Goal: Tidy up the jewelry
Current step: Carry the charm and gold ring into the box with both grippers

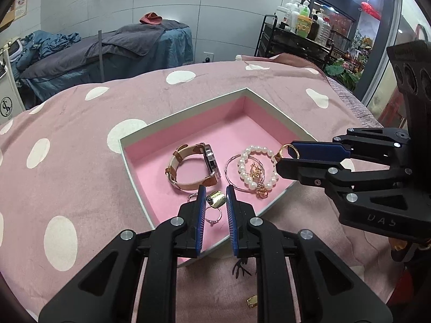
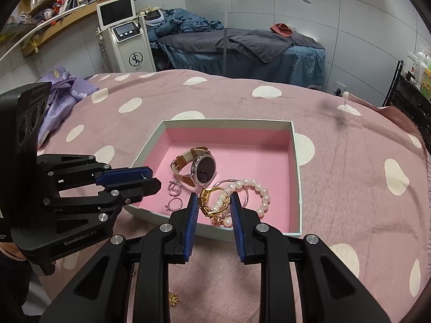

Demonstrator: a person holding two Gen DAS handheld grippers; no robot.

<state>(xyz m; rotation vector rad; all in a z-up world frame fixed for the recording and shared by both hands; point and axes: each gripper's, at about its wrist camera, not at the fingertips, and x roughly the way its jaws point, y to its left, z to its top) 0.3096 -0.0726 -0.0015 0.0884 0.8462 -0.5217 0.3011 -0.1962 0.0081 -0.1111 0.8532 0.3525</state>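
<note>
A pink-lined box [image 1: 188, 113] [image 2: 295, 156] lies on the spotted pink cloth. It holds a brown-strap watch [image 1: 194, 169] [image 2: 196, 167], a pearl bracelet [image 1: 256, 169] [image 2: 258, 191], a silver bangle [image 1: 231, 172] and small silver rings [image 1: 214, 215] [image 2: 173, 188]. My left gripper [image 1: 215, 192] is open over the box's near corner, with a gold ring [image 1: 216, 198] between its fingertips. My right gripper [image 2: 212, 197] is shut on a gold ring [image 2: 212, 199] [image 1: 288, 149], held over the box beside the pearls.
A small gold piece [image 1: 252, 301] and a black charm [image 1: 241, 267] lie on the cloth near the box; a gold chain piece [image 2: 173, 298] lies below the right gripper. A purple cloth [image 2: 64, 91] sits far left. A massage bed, machine and bottle cart stand behind.
</note>
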